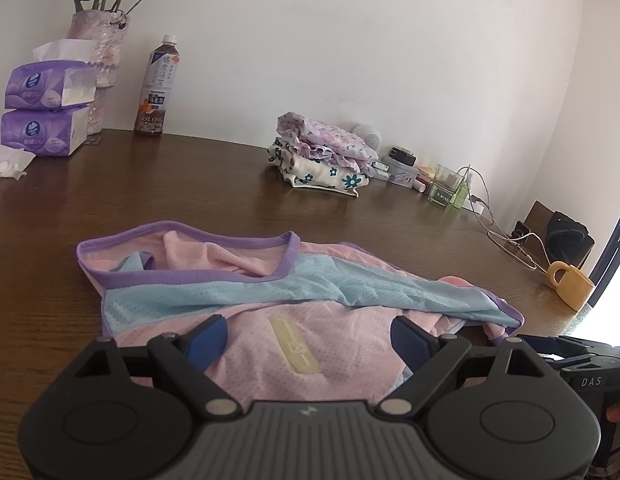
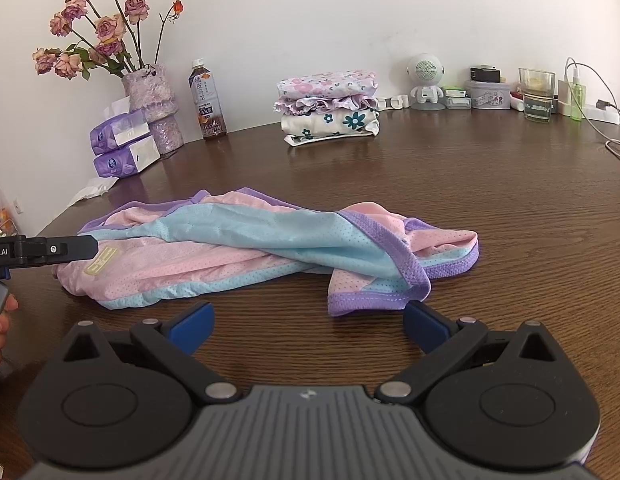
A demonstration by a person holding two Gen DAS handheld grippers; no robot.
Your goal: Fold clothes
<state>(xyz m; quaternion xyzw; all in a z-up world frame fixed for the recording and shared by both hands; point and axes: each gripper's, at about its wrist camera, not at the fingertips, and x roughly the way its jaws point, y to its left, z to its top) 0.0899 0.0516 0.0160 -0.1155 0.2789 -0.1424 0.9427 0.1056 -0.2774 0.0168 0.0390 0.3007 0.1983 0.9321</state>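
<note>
A pink, blue and purple mesh shirt (image 2: 246,248) lies crumpled in the middle of the brown tabletop (image 2: 509,208). The left tongs (image 1: 308,334) are spread wide over its pink hem, pinching nothing. The right tongs (image 2: 308,326) are spread too, just short of the purple-edged corner, over bare wood. Open tabletop runs between the shirt and the folded stack (image 2: 329,106) by the wall. A yellow mug (image 1: 571,284) sits near the right edge.

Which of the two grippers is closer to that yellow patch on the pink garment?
The left. The left gripper hangs over the garment with the yellow patch between its open fingers. The right gripper is open over bare table by the purple hem, away from the patch.
</note>
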